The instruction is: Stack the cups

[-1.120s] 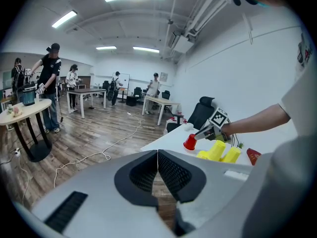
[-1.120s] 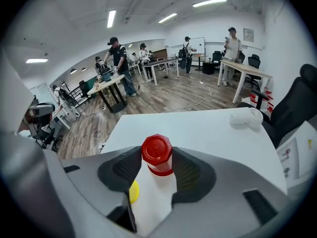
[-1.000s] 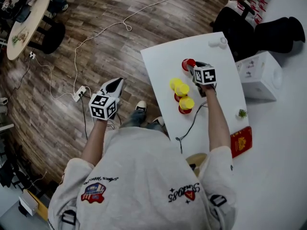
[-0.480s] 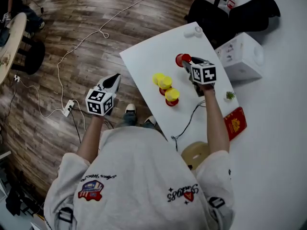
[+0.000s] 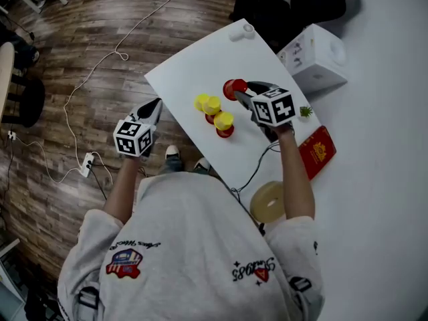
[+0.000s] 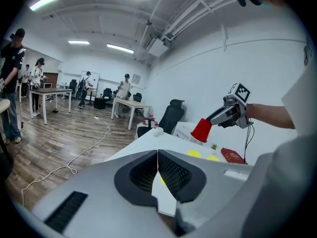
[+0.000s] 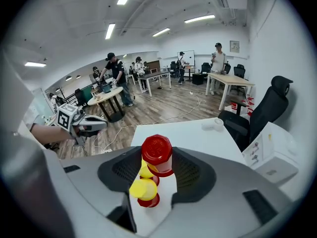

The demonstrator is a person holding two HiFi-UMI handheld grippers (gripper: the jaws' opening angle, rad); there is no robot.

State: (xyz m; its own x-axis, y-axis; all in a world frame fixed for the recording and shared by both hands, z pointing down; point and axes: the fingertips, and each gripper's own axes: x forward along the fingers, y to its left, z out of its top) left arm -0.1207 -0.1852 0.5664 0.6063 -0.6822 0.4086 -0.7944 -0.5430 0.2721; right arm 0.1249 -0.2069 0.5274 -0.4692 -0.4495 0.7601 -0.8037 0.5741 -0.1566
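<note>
My right gripper (image 5: 239, 91) is shut on a red cup (image 5: 234, 87), held upside down in the air above the far part of the white table (image 5: 180, 72). In the right gripper view the red cup (image 7: 157, 155) sits between the jaws of that gripper (image 7: 157, 163). Below it stand yellow cups (image 7: 143, 188) upside down on red ones. From the head view these yellow cups (image 5: 212, 105) cluster mid-table, one (image 5: 224, 120) nearest me. My left gripper (image 5: 154, 107) hangs off the table's left edge over the floor, shut and empty (image 6: 157, 155).
A white box (image 5: 314, 55), a small plant (image 5: 306, 111) and a red booklet (image 5: 317, 151) lie right of the table. A tan roll (image 5: 269, 202) and a black cable (image 5: 257, 169) are near me. A black chair (image 5: 267, 5) stands behind. Cords cross the wood floor (image 5: 80, 79).
The right gripper has risen with the red cup in it. The left gripper has drifted a little along the table's left side, still shut.
</note>
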